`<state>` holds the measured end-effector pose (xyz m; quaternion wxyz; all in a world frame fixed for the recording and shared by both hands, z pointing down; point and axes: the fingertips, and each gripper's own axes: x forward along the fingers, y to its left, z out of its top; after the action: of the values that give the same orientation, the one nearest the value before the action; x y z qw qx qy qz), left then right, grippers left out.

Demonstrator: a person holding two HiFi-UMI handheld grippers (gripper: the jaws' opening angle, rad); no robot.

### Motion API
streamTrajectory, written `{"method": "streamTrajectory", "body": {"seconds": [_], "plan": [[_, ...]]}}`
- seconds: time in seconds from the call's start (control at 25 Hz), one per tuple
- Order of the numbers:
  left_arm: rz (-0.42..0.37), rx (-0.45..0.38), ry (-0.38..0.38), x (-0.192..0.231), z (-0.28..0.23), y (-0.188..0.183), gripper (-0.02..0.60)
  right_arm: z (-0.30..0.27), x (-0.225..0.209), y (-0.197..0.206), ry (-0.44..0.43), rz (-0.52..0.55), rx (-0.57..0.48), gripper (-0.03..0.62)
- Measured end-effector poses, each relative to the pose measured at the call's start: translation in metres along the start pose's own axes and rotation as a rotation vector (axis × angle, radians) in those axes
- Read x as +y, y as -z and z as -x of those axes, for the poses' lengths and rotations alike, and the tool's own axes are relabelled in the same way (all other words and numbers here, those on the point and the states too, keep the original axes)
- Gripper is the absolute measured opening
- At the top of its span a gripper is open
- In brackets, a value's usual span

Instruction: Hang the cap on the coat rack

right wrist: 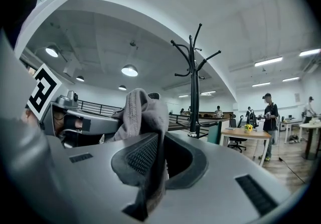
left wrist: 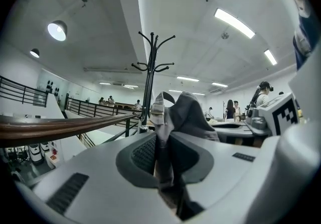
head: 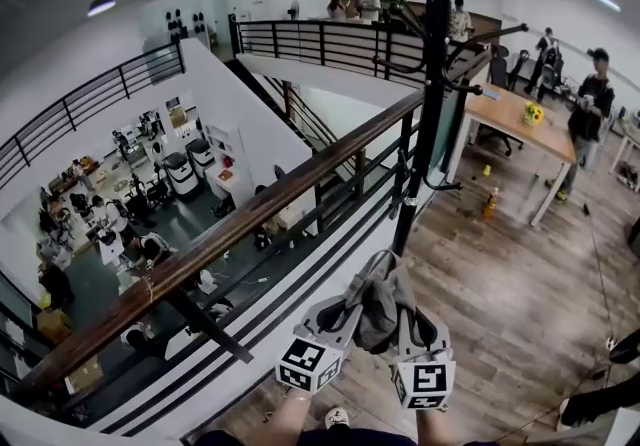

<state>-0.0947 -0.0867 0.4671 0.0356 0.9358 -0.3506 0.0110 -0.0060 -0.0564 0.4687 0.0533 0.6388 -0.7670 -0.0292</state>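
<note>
Mezzanine floor (head: 500, 284): coat rack (head: 432, 84) standing upper centre. Left gripper (head: 345, 317) and right gripper (head: 413, 327) both clenching the grey cap (head: 378, 299), lower centre. Step seemingly carrying; next calling for lifting it onto a hook

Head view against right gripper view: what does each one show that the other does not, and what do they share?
Only the head view: the lower floor beyond the railing, seen from above. Only the right gripper view: the right gripper from close, its jaws shut on cloth of the grey cap. Both: that cap, the left gripper, the black coat rack and the wooden table.
</note>
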Motion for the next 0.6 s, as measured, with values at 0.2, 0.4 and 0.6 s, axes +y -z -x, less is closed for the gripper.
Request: {"method": "streamTrajectory", "body": {"seconds": [0.2, 0.4, 0.6], "plan": [[0.000, 0.016, 0.024, 0.021, -0.016, 0.008, 0.046, -0.022, 0.001, 0.010, 0.025, -0.003, 0.015, 0.041], [-0.008, 0.015, 0.051, 0.025, -0.032, 0.003, 0.046, -0.033, -0.011, 0.007, 0.048, -0.010, 0.010, 0.041], [-0.011, -0.003, 0.049, 0.027, -0.048, -0.006, 0.046, -0.047, -0.027, 0.001, 0.042, -0.025, -0.019, 0.041]]}}
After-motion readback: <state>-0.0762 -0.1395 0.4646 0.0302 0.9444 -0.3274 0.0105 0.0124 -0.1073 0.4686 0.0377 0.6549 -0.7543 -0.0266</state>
